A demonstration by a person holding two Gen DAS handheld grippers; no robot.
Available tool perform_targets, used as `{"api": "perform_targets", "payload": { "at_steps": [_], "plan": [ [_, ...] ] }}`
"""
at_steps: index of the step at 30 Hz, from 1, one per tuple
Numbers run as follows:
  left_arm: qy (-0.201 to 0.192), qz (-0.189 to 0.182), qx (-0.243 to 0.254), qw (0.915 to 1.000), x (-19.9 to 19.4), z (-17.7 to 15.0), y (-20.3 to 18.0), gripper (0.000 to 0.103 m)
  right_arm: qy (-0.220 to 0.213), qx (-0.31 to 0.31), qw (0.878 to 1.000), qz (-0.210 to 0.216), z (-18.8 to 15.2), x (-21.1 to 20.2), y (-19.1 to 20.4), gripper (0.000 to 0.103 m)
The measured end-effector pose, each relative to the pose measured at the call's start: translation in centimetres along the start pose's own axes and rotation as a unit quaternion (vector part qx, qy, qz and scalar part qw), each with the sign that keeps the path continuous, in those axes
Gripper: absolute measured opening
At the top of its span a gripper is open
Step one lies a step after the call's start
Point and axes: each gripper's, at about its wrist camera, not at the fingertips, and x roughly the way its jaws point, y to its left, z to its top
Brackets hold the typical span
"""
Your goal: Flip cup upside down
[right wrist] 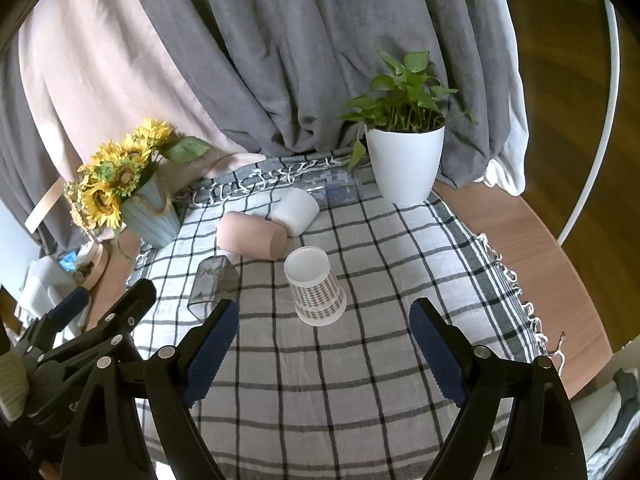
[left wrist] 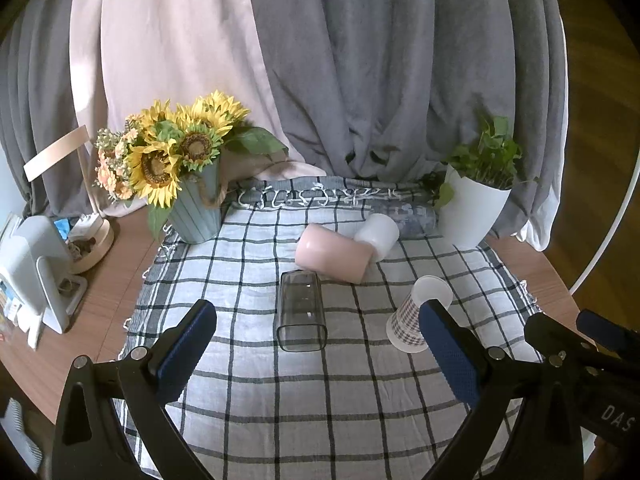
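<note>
A plaid paper cup (right wrist: 318,288) stands upside down on the checked cloth (right wrist: 360,380), base up; in the left wrist view it (left wrist: 416,320) shows partly behind a finger. A clear square tumbler (left wrist: 301,312) lies on its side, mouth toward me; it also shows in the right wrist view (right wrist: 212,286). A pink cup (left wrist: 334,254) and a white cup (left wrist: 378,236) lie on their sides behind. My left gripper (left wrist: 318,344) is open and empty, short of the tumbler. My right gripper (right wrist: 324,340) is open and empty, just short of the paper cup.
A sunflower vase (left wrist: 198,208) stands at the back left and a white potted plant (right wrist: 404,160) at the back right. A clear patterned bottle (right wrist: 336,188) lies behind the cups. A white device (left wrist: 36,276) and a lamp base (left wrist: 92,244) sit on the wooden table at left.
</note>
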Motion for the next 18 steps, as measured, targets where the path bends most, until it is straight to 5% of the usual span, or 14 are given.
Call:
{"api": "perform_targets", "payload": {
  "at_steps": [18],
  "plan": [
    [0.002, -0.004, -0.004, 1.0000, 0.13, 0.29, 0.12, 0.103, -0.001, 0.007, 1.000, -0.002, -0.01, -0.19, -0.19, 0.087]
  ]
}}
